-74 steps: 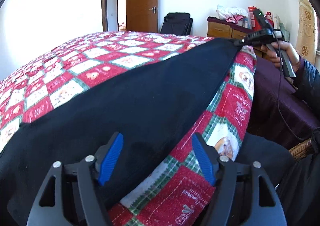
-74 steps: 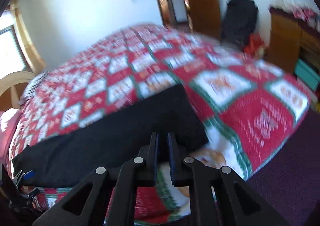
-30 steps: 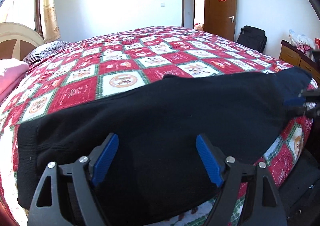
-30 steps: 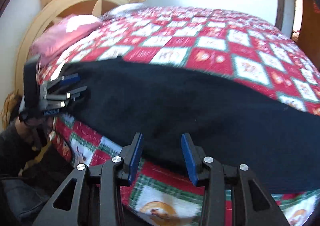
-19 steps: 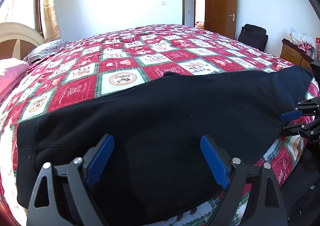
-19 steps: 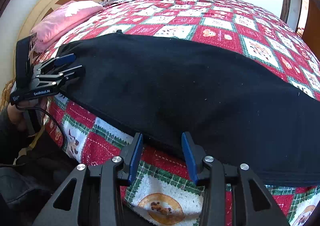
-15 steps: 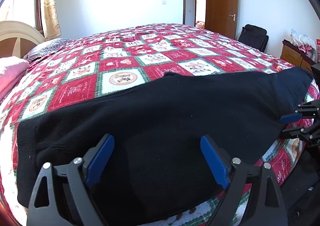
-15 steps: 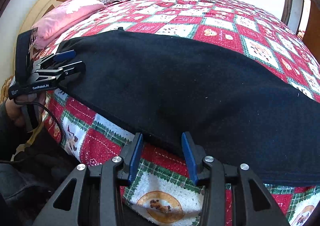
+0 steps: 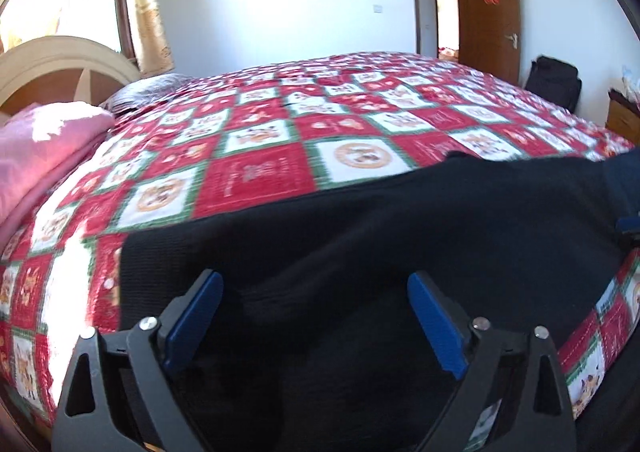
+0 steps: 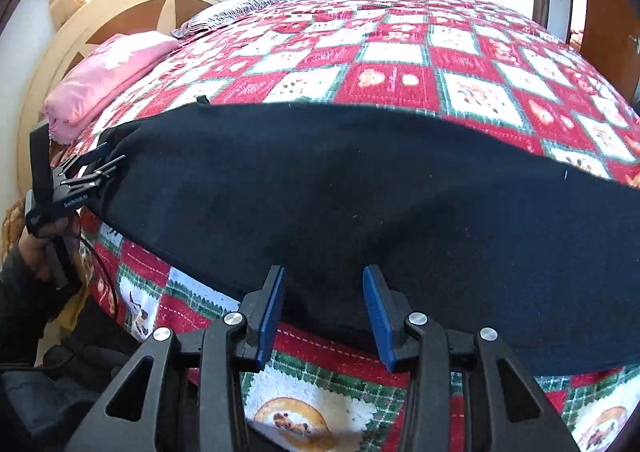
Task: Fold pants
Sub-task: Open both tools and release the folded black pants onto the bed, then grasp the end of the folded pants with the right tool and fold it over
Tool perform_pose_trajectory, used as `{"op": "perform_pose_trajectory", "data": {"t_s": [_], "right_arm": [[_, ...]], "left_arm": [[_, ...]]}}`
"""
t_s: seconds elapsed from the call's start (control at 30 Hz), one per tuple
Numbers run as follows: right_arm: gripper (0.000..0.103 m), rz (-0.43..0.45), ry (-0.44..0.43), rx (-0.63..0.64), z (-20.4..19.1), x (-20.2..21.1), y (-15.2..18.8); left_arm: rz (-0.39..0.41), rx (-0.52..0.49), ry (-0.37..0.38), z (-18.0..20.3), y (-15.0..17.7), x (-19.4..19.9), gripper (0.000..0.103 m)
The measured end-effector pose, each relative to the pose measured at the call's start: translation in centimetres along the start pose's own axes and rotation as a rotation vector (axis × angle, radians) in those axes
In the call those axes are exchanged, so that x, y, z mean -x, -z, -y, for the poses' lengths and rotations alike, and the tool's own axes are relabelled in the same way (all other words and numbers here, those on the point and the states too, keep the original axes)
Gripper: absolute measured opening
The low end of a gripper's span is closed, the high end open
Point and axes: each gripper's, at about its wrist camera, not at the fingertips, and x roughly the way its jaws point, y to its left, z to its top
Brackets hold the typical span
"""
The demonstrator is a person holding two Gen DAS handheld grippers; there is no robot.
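Note:
The black pants (image 9: 400,232) lie stretched along the near edge of the bed, their ribbed end at the left. My left gripper (image 9: 316,316) hovers over that end. Its jaws are opening wide, with cloth below and between the blue pads (image 9: 196,316) but not pressed. In the right wrist view the pants (image 10: 360,191) run across the frame. My right gripper (image 10: 325,312) stands partly open at their near hem, its pads clear of the cloth. The left gripper (image 10: 106,161) shows at the far left end, and the right gripper's tip (image 9: 628,223) at the right edge.
A red, white and green checked quilt (image 10: 392,79) covers the bed. A pink pillow (image 10: 108,75) and cream headboard (image 10: 132,3) are at the left. A wooden door (image 9: 492,11), a black bag (image 9: 554,79) and a dresser (image 9: 624,111) stand beyond. A hand (image 10: 36,248) holds the left gripper's handle.
The left gripper's jaws have spread wider and it has shifted toward the ribbed end of the pants. The right gripper has stayed in place at the hem.

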Motion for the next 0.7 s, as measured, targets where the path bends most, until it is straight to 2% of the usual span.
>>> {"op": "perform_pose_trajectory", "data": {"t_s": [0.1, 0.23, 0.3, 0.4, 0.53, 0.7], "right_arm": [[0.042, 0.002, 0.009, 0.034, -0.4, 0.2, 0.0], [0.042, 0.012, -0.023, 0.0, 0.4, 0.5, 0.1], [0.042, 0.023, -0.029, -0.03, 1.2, 1.2, 0.1], [0.042, 0.062, 0.024, -0.069, 3.4, 3.2, -0.2], [0.042, 0.142, 0.107, -0.167, 8.1, 7.3, -0.6], [0.042, 0.247, 0.237, -0.319, 16.0, 13.4, 0.3]], "left_arm": [[0.004, 0.03, 0.033, -1.3, 0.0, -0.1, 0.097], [0.014, 0.03, 0.019, -1.0, -0.5, 0.3, 0.097], [0.026, 0.058, 0.037, -0.7, -0.9, 0.8, 0.097], [0.034, 0.086, 0.085, 0.1, -1.4, 1.2, 0.099], [0.023, 0.046, 0.123, 2.6, -1.7, 1.0, 0.1], [-0.014, 0.046, 0.115, 3.3, -0.9, -0.1, 0.1]]}}
